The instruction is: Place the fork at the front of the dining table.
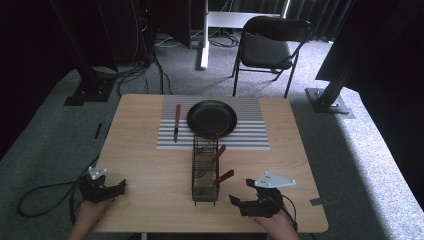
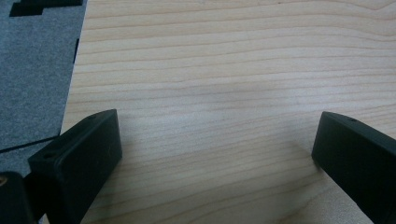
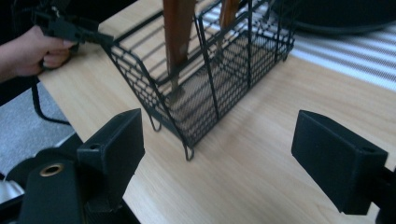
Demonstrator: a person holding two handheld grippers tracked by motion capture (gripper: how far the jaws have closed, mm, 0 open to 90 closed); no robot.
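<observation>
A black wire basket (image 1: 205,172) stands in the middle of the wooden table (image 1: 150,170), with three wooden-handled utensils (image 1: 223,177) leaning in it. My right gripper (image 1: 240,191) rests just right of the basket's near end, open and holding nothing. The right gripper view has the basket (image 3: 210,79) close ahead of the open right gripper (image 3: 217,140), a brown handle (image 3: 180,28) inside it. My left gripper (image 1: 120,187) sits near the table's front left, open over bare wood (image 2: 210,70); nothing lies between the left gripper (image 2: 217,140) jaws.
A striped mat (image 1: 250,132) at the back of the table carries a black pan (image 1: 211,117) and a wooden-handled knife (image 1: 176,122). A folding chair (image 1: 270,47) and dark stands are on the carpet beyond. Cables trail off the front left.
</observation>
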